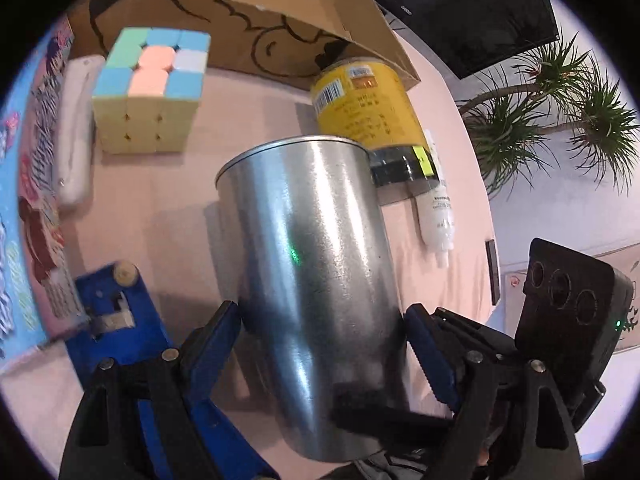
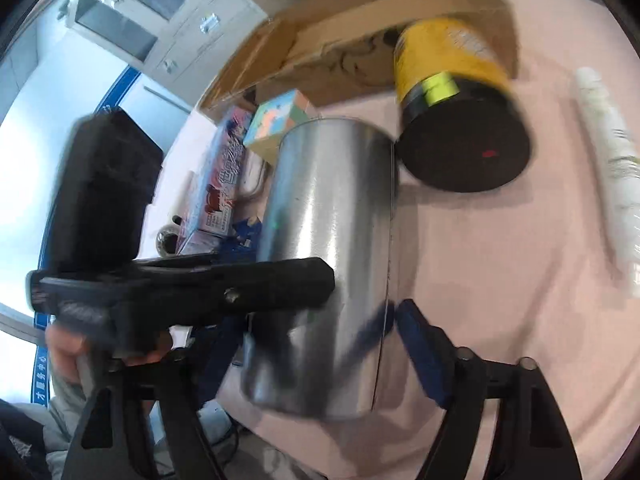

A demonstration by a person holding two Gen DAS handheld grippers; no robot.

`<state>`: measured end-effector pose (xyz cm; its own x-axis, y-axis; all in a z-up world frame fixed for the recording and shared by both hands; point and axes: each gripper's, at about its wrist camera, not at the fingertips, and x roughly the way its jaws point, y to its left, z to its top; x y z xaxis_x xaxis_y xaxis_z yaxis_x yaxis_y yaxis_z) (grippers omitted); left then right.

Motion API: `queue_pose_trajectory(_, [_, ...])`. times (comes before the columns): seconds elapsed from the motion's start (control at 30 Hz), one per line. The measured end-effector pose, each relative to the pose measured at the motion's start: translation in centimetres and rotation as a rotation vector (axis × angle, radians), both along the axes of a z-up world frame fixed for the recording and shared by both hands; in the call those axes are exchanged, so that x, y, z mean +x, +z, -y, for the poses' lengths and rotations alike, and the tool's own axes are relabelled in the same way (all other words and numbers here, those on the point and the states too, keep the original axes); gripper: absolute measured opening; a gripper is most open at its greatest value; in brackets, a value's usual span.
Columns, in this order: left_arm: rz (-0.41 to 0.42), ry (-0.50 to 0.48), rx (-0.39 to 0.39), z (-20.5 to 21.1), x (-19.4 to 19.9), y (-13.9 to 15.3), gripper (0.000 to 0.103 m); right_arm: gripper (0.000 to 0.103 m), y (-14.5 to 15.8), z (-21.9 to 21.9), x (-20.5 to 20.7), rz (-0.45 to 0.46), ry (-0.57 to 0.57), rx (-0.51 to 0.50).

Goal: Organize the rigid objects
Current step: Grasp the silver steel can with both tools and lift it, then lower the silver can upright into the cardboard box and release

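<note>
A shiny steel cup [image 1: 316, 280] is held between the blue pads of both grippers above the pink table. My left gripper [image 1: 322, 344] is shut on its lower body. My right gripper [image 2: 316, 344] also clamps the cup [image 2: 332, 248]; the left gripper's black finger [image 2: 240, 292] crosses the cup in the right wrist view. A yellow can with a black lid [image 1: 368, 112] lies on its side behind the cup, also in the right wrist view [image 2: 452, 96]. A pastel puzzle cube [image 1: 148, 88] sits at the back left.
An open cardboard box [image 1: 256, 20] lies at the back. A white tube [image 1: 436, 216] lies to the right of the can. A white case [image 1: 74, 132] and a blue printed carton [image 1: 24, 200] line the left. A blue clamp [image 1: 116, 312] lies near left.
</note>
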<state>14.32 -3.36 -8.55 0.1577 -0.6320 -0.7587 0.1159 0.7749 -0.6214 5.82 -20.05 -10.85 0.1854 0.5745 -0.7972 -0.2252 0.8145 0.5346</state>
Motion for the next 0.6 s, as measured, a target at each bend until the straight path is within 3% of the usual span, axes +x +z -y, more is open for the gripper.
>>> queue_pose_trajectory(0.07, [0.013, 0.014, -0.001, -0.5, 0.1, 0.3, 0.082, 0.081, -0.1, -0.7, 0.5, -0.003, 0.006, -0.008])
queue_pose_trajectory(0.17, [0.104, 0.028, 0.007, -1.5, -0.1, 3.1, 0.080, 0.080, 0.6, -1.7, 0.7, 0.006, 0.008, -0.027])
queue_pose_trajectory(0.33, [0.347, 0.067, 0.028, -3.2, 1.6, 11.3, 0.080, 0.080, 6.6, -3.2, 1.9, 0.152, 0.003, -0.027])
queue_pose_trajectory(0.4, [0.407, 0.080, 0.039, -4.5, 3.5, 13.7, 0.080, 0.080, 9.6, -4.2, 3.7, 0.232, 0.006, -0.015])
queue_pose_trajectory(0.5, [0.456, 0.102, 0.047, -6.5, 6.8, 16.0, 0.080, 0.080, 12.4, -5.9, 6.9, 0.303, 0.027, -0.014])
queue_pose_trajectory(0.6, [0.451, 0.132, 0.051, -9.1, 11.8, 16.7, 0.080, 0.080, 14.3, -7.8, 11.7, 0.328, 0.049, -0.003])
